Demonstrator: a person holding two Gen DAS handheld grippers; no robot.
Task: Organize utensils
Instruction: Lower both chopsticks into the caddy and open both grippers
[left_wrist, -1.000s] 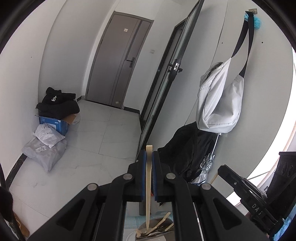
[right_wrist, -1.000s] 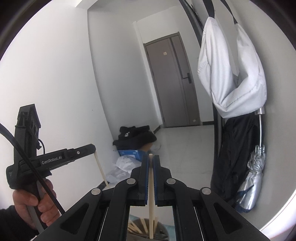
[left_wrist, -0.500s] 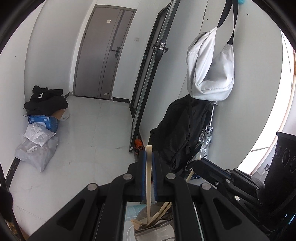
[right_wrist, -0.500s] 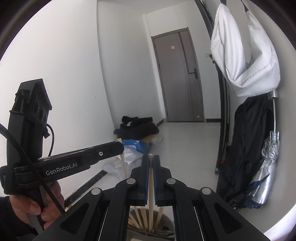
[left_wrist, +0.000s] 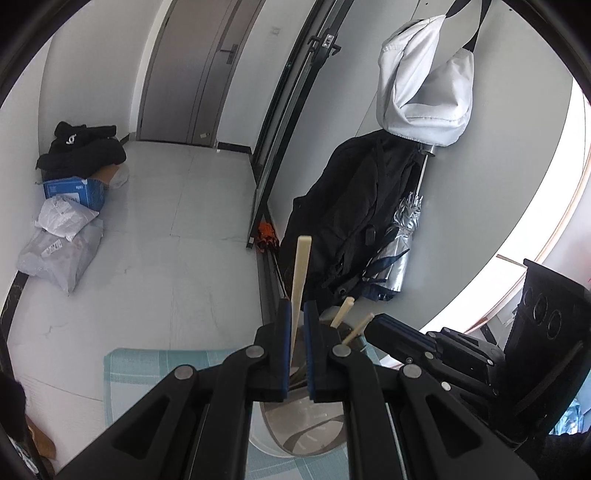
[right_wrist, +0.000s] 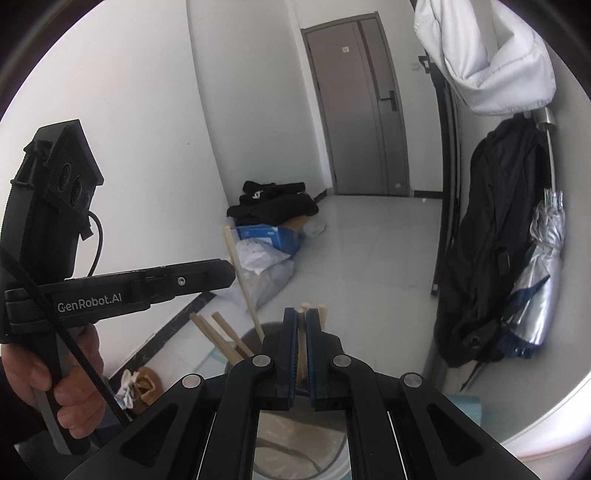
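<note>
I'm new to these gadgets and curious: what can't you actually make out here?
- Left wrist view: lower end of the pale wooden chopstick, behind the left gripper fingers.
- Right wrist view: inside of the round grey holder, blocked by the right gripper.
- Both: the holder's base, cut off.

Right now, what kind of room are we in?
Probably the entry hall of a home. There is a grey door at the end of a tiled floor, and a white bag, a black coat and a folded umbrella hang on the wall.
</note>
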